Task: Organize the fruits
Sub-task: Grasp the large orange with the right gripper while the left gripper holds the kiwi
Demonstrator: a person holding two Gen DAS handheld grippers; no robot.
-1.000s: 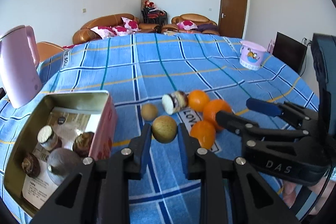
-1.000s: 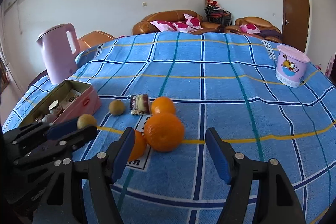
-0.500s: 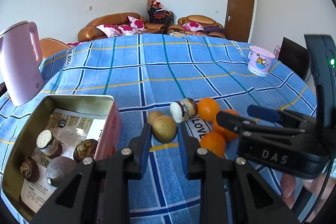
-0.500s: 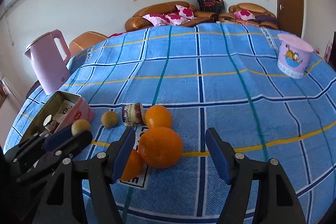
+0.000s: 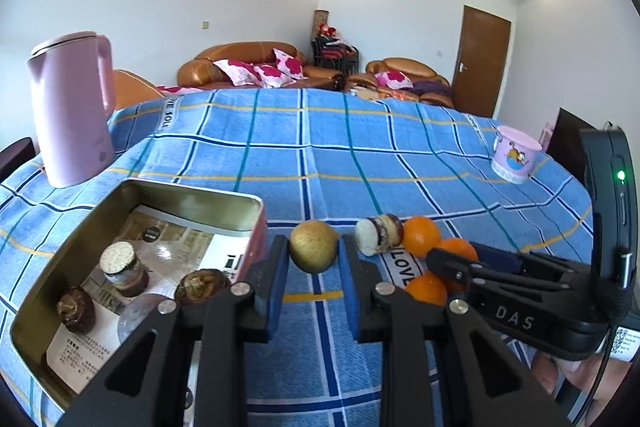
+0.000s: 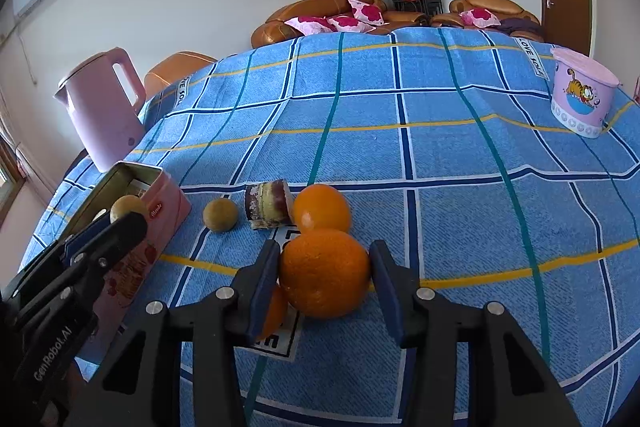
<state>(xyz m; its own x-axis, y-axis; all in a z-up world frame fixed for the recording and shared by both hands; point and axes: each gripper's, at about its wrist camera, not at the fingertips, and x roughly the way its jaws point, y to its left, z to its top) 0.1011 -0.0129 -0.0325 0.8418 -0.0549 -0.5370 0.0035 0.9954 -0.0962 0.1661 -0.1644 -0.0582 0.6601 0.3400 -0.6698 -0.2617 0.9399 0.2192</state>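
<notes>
Two grippers are being held over a blue checked tablecloth (image 6: 460,187). One yellow-brown fruit (image 5: 313,246) is being pinched between the fingers of the left gripper (image 5: 314,267), raised just beside the pink tin (image 5: 256,227). One large orange (image 6: 324,273), resting on the cloth, is being bracketed by the right gripper (image 6: 325,283), whose fingers are spread narrowly around it; contact cannot be told. Three oranges are being shown in all, two yellow-brown fruits, and one cut purple-skinned piece (image 6: 267,205) lying between them. Four dark items are being kept inside the tin.
</notes>
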